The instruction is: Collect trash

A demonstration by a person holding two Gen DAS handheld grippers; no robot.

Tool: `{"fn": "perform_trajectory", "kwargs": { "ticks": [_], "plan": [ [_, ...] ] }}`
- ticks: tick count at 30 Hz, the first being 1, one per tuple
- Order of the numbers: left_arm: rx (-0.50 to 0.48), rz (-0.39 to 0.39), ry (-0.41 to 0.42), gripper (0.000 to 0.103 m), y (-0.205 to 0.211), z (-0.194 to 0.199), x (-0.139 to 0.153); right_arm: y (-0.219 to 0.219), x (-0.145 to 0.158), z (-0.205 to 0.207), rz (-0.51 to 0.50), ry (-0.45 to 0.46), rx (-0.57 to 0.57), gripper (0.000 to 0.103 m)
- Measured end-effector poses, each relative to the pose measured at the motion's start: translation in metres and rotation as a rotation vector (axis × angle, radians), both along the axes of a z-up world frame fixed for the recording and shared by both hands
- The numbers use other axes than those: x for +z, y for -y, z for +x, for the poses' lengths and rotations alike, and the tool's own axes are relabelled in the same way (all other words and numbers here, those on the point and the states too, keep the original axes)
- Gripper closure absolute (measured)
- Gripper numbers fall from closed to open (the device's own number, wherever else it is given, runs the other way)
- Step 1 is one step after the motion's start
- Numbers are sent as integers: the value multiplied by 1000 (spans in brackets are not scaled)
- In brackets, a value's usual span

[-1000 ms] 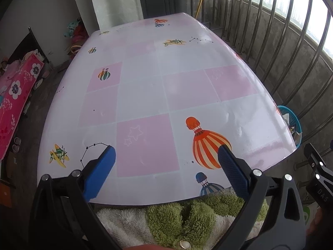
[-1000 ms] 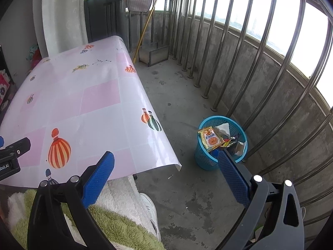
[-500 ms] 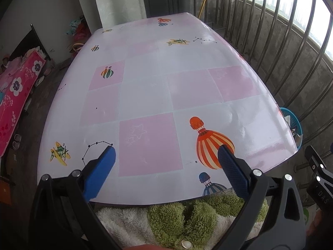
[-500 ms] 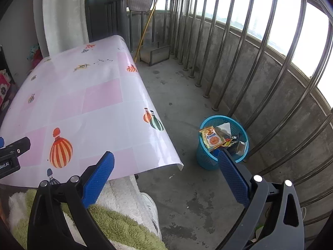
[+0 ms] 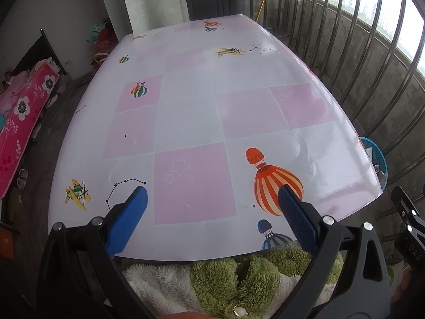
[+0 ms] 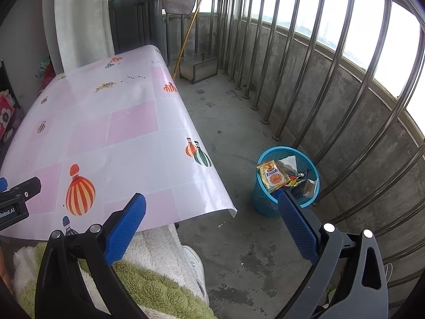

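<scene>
Ahead of the left claw [image 5: 212,207], spread wide and empty, the balloon-print tabletop [image 5: 202,111] reaches the railing. Right claw [image 6: 212,212], also wide, faces concrete floor [image 6: 239,122]; trash basket [image 6: 261,202] just beyond its right finger.

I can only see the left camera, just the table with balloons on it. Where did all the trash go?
Observer: It is in a blue bin on the floor, right of the table.
Operator: Is the bin full?
Observer: A yellow snack packet and a white tissue poke out on top.
Operator: Is the right hand-held gripper holding any trash?
Observer: No, the right hand-held gripper is open with nothing in it.
</scene>
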State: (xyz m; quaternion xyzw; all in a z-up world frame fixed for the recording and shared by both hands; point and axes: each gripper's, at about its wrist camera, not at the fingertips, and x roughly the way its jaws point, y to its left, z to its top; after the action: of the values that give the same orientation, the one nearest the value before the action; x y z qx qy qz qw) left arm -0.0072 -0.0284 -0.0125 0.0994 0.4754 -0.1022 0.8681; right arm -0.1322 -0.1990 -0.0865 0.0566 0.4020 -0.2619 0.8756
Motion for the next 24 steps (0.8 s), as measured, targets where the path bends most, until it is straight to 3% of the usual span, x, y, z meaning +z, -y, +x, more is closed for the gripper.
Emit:
{"fn": "perform_trajectory", "kwargs": {
  "ticks": [24],
  "plan": [
    [-5,7,-1,9,3,2,2,4,-1,2,3,2,-7,6]
  ]
}}
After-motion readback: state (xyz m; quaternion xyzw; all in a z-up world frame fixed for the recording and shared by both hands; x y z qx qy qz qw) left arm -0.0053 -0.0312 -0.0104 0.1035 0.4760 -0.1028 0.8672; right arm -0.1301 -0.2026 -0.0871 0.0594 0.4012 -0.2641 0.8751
